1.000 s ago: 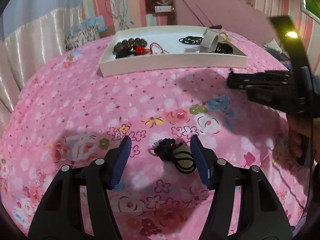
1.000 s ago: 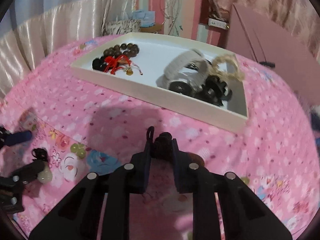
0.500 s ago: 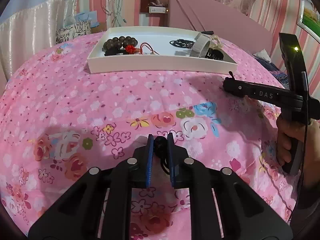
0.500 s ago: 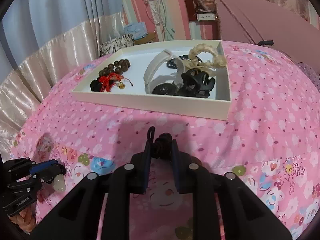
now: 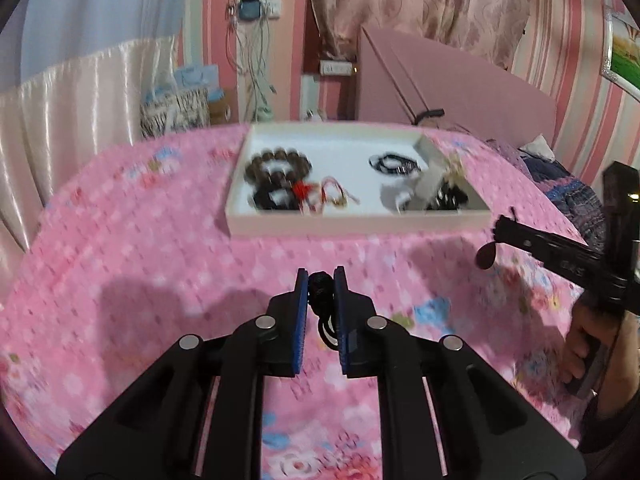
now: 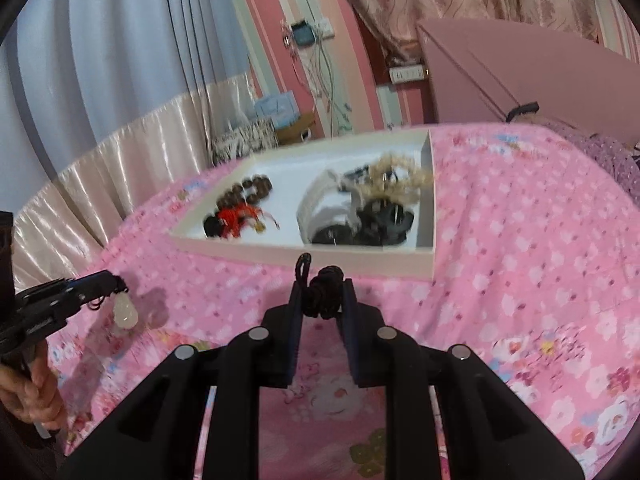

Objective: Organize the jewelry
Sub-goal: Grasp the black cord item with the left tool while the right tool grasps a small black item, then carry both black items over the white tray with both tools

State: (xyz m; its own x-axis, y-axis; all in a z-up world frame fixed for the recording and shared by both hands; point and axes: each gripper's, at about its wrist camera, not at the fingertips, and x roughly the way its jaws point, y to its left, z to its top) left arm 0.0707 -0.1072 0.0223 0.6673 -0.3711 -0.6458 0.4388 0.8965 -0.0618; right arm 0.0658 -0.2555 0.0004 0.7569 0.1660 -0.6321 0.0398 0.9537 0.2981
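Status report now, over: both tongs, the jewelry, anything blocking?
Left tongs shut on black cord with pale pendant. Right tongs shut on black knotted cord. White tray ahead, nothing between.

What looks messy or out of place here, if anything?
Nothing looks spilled or broken. The white tray holds a loose jumble of bead bracelets, hair bands and a black clip. Each tool, left and right, grips a knotted black cord.

Cloth, card and beads

Printed pink cloth bedspread; matt white card tray; glossy brown beads; matt black plastic tool pinching braided cord; satin curtain.
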